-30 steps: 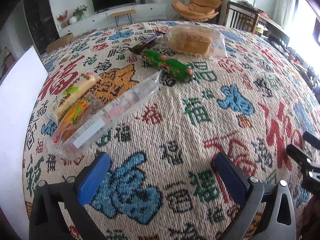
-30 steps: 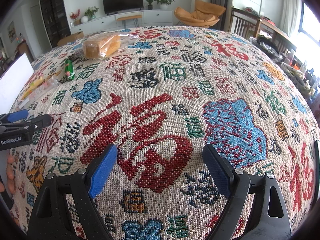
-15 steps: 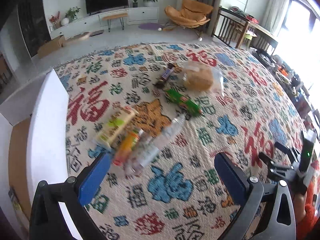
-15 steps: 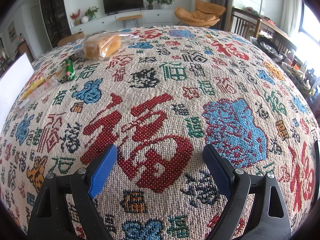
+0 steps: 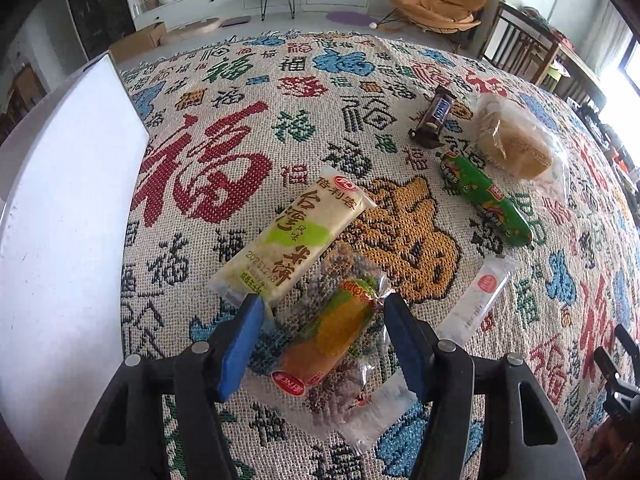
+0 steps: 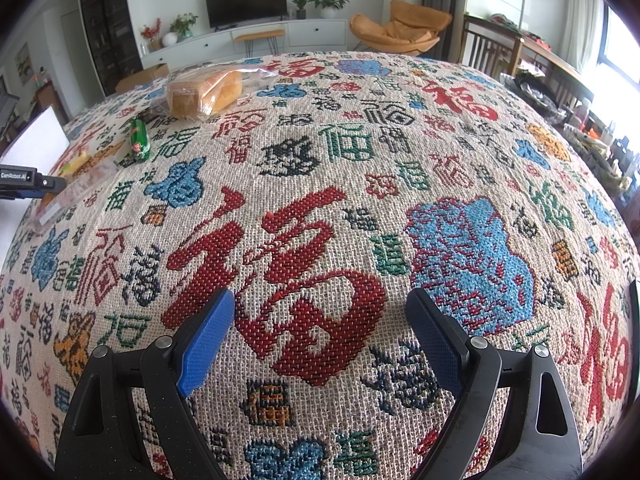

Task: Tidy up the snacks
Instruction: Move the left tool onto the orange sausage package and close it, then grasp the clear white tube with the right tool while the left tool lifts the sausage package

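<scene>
An orange snack packet in a clear wrapper (image 5: 334,340) is seen at the lower centre of the left wrist view, lying flat on a woven tablecloth (image 5: 360,80) patterned with red, blue and green characters. The left gripper (image 5: 324,340) is positioned around it, its blue pads spread apart on either side of the packet; the jaws are released and nothing is clasped. Whether the pads touch the wrapper cannot be told.

Just above and to the left of the packet, a cream and green rice cracker pack (image 5: 292,240) is laid diagonally, its lower end close to the left pad. To the right of the packet a slim white sachet (image 5: 478,298) is laid, also diagonally. Further up and to the right, a green wrapped roll (image 5: 484,200) is seen, then a dark chocolate bar (image 5: 434,118), and beside it a bagged bread loaf (image 5: 516,140) near the upper right. A white board (image 5: 60,240) fills the left edge of the frame.

In the right wrist view, the right gripper (image 6: 320,336) is held over bare cloth at the lower centre, jaws wide and released, with nothing between them. The snacks are seen far off at the upper left of that frame, the loaf (image 6: 204,94) being the clearest.
</scene>
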